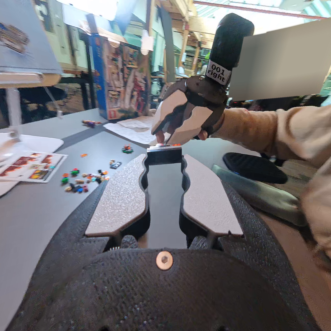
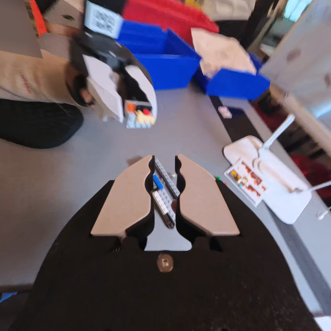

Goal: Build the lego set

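The left gripper pinches a small black-sided lego assembly with a grey plate top between its tips, lifted off the grey table; in the right wrist view the same assembly carries orange, red and cream pieces; the right gripper points down over its top, fingers slightly parted, and whether they pinch anything cannot be told; a long grey studded lego strip with a blue tile lies on the table beneath the right gripper; a scatter of small loose coloured bricks sits at the left, near a printed instruction sheet; a tall blue lego box stands far back.
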The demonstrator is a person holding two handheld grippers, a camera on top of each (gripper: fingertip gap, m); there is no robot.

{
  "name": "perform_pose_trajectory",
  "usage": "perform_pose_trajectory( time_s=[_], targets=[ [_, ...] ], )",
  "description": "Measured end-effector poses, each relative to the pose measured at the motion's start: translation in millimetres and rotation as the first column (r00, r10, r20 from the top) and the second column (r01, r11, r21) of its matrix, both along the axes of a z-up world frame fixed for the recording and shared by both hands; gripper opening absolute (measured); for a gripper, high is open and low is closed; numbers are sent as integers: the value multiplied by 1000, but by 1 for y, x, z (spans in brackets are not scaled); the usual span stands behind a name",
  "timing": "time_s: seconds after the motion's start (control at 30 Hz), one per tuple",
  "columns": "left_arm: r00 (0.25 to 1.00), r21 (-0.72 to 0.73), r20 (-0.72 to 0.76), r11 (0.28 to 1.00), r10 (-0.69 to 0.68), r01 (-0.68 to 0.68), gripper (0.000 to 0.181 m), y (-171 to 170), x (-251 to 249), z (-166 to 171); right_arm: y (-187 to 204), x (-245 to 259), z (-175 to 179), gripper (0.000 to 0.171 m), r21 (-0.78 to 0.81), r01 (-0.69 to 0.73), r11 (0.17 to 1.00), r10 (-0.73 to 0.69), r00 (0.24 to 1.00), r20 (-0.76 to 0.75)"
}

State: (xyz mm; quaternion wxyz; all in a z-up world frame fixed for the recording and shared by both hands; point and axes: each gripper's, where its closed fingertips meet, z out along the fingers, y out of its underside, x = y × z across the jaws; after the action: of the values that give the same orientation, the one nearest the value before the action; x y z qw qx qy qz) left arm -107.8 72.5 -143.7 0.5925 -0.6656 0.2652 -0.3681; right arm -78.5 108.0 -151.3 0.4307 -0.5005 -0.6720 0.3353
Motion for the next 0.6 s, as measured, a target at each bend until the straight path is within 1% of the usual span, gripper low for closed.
perform_pose_trajectory(
  time_s=[0.07,0.13,0.2,0.27,0.33,0.43,0.53,0.6],
  targets=[
    [992,18,-22,992,124,-123,35,14,-17,-4,34,-9,-23,17,-70,74,995,-66,992,112],
    [977,35,-37,977,212,-210,35,22,-29,-6,58,-22,-45,14,-95,109,989,-89,976,198],
    [959,66,-60,959,278,-274,35,27,-38,-7,71,-36,-68,14,-133,129,983,-84,951,298],
    [940,109,-90,941,329,-319,35,30,-42,-7,80,-48,-89,13,-133,159,978,-94,912,398],
    [924,151,-121,927,363,-345,35,31,-44,-7,87,-56,-107,12,-122,180,976,-99,868,487],
    [914,187,-159,920,373,-344,34,30,-40,-8,94,-63,-121,13,-141,234,962,-116,817,566],
    [912,188,-170,920,374,-343,34,31,-40,-10,104,-65,-126,13,-151,286,946,-146,794,590],
    [909,191,-168,917,382,-350,34,31,-42,-10,106,-65,-128,14,-162,297,941,-145,788,598]
  ],
)
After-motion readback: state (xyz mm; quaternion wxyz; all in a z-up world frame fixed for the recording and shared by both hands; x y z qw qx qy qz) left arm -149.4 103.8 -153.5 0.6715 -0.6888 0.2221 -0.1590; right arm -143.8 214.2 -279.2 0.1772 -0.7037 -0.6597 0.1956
